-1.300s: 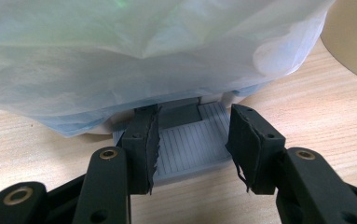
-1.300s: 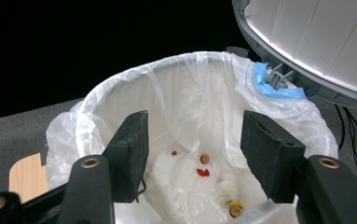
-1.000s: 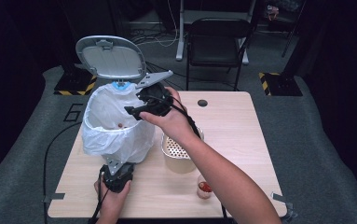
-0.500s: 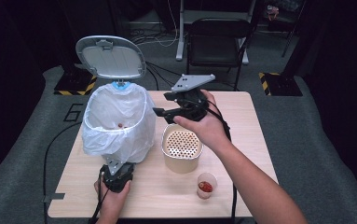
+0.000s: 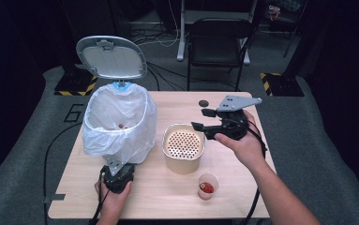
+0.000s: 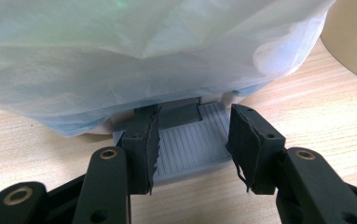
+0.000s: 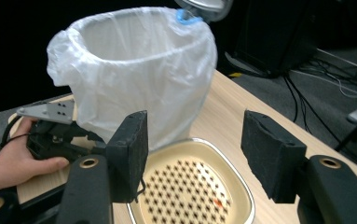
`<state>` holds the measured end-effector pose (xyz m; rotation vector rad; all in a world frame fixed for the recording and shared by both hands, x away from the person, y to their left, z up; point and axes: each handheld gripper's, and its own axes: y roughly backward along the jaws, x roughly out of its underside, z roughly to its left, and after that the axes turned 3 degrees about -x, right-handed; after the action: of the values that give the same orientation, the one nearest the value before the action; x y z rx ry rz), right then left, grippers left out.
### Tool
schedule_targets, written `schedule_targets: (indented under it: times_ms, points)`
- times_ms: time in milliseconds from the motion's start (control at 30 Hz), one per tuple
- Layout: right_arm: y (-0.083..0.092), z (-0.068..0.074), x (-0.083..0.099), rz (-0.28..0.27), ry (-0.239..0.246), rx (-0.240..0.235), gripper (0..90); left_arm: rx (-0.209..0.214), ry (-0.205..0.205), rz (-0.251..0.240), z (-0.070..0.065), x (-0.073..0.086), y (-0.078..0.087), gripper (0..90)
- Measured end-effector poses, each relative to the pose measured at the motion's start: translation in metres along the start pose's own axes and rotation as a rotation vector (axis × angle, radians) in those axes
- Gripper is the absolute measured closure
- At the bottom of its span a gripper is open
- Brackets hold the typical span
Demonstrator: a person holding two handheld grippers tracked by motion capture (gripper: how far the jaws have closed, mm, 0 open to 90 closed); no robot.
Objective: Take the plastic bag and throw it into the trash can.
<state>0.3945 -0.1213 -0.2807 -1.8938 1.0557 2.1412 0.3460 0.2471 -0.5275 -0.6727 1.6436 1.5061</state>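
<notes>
Down at the left gripper, the jaws are clamped on the grey ribbed pedal at the foot of the bin, one pad on each flank of it, the white bag liner billowing just above. In the high view that left gripper sits at six o'clock of the bin, the person's left hand wrapped behind it at the table's near edge. The bin's lid stands up, tipped back at twelve o'clock.

Over to the right gripper: jaws parted at a middling gap, nothing between the pads, and they have just been closing a touch. In its own view the right gripper hangs over the cream strainer tub, perforated floor showing between the jaws, a small red speck on it. From above, this gripper hovers at two o'clock of the tub, near it, the right hand holding it from the three o'clock side.

Farther out: a small clear cup with something red inside sits at five o'clock of the tub, just beside it. A dark round knob lies on the wooden table at twelve o'clock. Red bits rest inside the bag.
</notes>
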Motion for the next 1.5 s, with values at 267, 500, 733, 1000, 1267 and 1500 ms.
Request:
schedule_targets:
  times_ms: [267,500,733,1000,1267,1500]
  points:
    - [0.03,-0.007,0.033,-0.02,-0.04,0.031,42.2,0.002,-0.004,0.007,0.0,0.0,0.0,53.0]
    - [0.025,-0.011,0.063,0.031,-0.069,0.062,45.5,0.001,-0.002,0.005,0.0,0.0,0.0,52.9]
    - [0.012,-0.008,0.102,0.084,-0.09,0.06,44.5,0.001,-0.002,0.001,0.0,0.0,0.0,52.9]
    - [0.006,0.0,0.129,0.109,-0.105,0.013,53.3,-0.001,0.001,0.0,0.0,0.0,0.0,52.9]
    - [0.003,0.009,0.151,0.103,-0.131,0.009,55.2,0.0,-0.005,0.001,0.001,0.0,0.0,52.9]
    - [0.001,0.021,0.163,0.095,-0.112,-0.006,29.9,0.0,-0.002,0.0,0.0,0.0,0.0,52.9]
